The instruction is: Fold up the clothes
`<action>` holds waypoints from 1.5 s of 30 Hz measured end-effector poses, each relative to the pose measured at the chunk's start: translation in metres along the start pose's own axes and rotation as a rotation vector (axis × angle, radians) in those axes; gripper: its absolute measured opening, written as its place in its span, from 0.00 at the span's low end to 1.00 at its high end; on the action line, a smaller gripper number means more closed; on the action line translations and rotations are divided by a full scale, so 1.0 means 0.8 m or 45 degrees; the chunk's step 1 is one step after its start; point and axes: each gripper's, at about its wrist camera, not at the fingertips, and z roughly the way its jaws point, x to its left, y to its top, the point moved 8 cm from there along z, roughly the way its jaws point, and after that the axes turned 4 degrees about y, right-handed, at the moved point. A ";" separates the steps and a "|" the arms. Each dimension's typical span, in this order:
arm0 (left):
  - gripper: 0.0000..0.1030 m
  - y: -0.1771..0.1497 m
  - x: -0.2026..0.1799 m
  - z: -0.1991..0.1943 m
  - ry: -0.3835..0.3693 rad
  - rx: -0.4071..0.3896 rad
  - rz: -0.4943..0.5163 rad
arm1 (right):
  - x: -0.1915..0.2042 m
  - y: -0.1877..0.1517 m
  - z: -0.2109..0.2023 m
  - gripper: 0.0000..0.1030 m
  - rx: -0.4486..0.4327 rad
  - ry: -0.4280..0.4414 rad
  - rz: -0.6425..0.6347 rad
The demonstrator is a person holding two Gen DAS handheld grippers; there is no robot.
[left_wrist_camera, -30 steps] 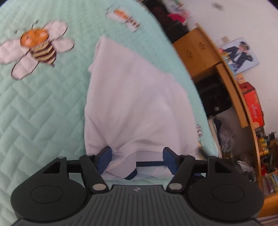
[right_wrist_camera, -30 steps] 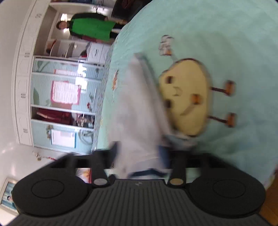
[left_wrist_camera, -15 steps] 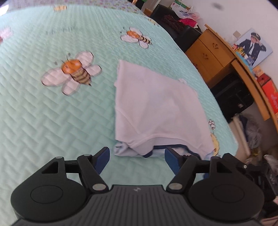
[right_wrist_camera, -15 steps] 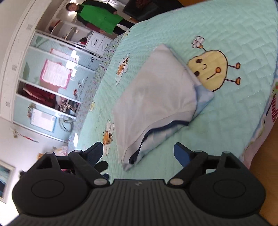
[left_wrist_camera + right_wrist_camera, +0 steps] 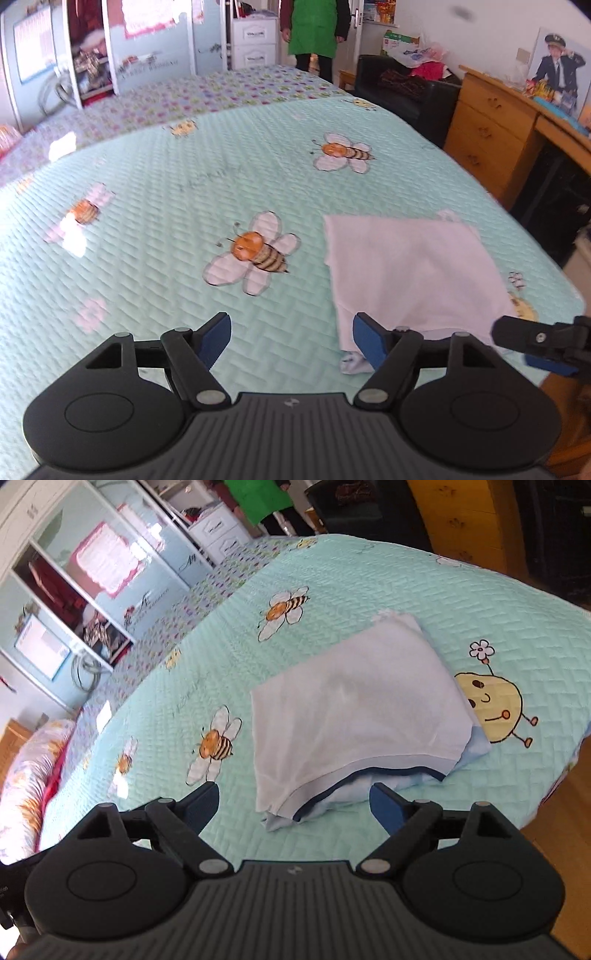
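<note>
left gripper (image 5: 291, 338) spread, empty, low centre | right gripper (image 5: 293, 805) spread wide, empty, low centre | folded shirt (image 5: 354, 716) mid-frame on quilt (image 5: 369, 579), beyond the fingers | person in green (image 5: 313, 26) top, far

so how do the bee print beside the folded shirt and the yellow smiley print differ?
The bee print is orange-striped with white wings and lies fully uncovered, left of the folded shirt. The yellow smiley print is wingless, right of it, partly tucked under its edge. Both are on the quilt.
</note>
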 end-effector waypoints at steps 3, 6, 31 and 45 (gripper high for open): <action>0.73 0.000 -0.005 0.008 0.035 0.027 0.028 | 0.000 -0.002 -0.002 0.86 0.067 -0.135 -0.101; 0.73 -0.005 -0.018 0.019 0.023 0.125 0.044 | -0.003 0.000 -0.001 0.86 0.142 -0.277 -0.203; 0.71 -0.011 -0.094 0.038 -0.104 0.443 -0.046 | -0.020 0.023 0.013 0.86 0.159 -0.461 -0.326; 0.72 -0.017 -0.098 0.061 0.014 0.560 -0.057 | -0.032 0.035 0.036 0.86 0.233 -0.478 -0.343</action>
